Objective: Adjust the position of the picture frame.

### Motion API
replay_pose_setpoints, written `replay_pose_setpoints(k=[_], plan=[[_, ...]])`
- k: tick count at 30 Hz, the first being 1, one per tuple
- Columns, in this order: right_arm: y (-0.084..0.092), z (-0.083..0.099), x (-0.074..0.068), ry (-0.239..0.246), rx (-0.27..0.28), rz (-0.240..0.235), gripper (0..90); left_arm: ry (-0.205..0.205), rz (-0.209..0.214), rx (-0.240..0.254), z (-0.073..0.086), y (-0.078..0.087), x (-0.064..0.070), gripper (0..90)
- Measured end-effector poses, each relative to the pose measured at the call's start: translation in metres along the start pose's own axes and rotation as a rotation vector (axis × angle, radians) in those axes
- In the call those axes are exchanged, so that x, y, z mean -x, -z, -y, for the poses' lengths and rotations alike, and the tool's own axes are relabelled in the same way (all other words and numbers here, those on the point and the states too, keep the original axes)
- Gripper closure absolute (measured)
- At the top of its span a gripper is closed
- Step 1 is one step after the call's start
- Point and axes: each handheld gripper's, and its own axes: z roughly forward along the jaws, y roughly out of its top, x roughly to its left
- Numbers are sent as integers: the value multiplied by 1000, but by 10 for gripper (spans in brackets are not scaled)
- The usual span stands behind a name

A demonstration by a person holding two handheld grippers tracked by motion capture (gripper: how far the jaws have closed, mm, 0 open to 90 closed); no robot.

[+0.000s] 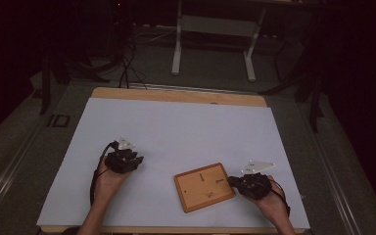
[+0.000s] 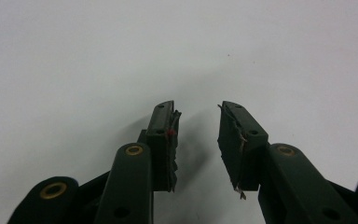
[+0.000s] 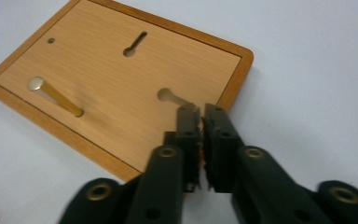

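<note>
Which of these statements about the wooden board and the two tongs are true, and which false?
1. The left tongs stand open over bare white table. True.
2. The right tongs gape wide. False: they are shut, above the wooden board.
3. A brass pin lies in one slot of the board. True.
4. The board has a round rim. False: it is rectangular with rounded corners.
5. The left tongs touch the board. False: they are well apart from it.
</note>
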Motion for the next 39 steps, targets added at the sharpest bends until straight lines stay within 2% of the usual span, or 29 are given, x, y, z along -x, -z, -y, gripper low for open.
replay_pose_setpoints(k=[6, 18, 26, 30, 39], plan=[[1, 1, -5, 26, -1, -27, 895, 2, 1, -2, 0, 0, -1, 660], [-2, 0, -16, 53, -13, -78, 829, 8, 4, 1, 0, 0, -2, 659], [-3, 0, -26, 78, -7, -114, 824, 15, 1, 6, 0, 2, -3, 658], [-4, 0, -32, 110, -12, -142, 824, 18, -2, 5, 0, 2, -4, 658], [-6, -2, -41, 147, -18, -177, 793, 15, -1, 2, -1, 2, -3, 659]])
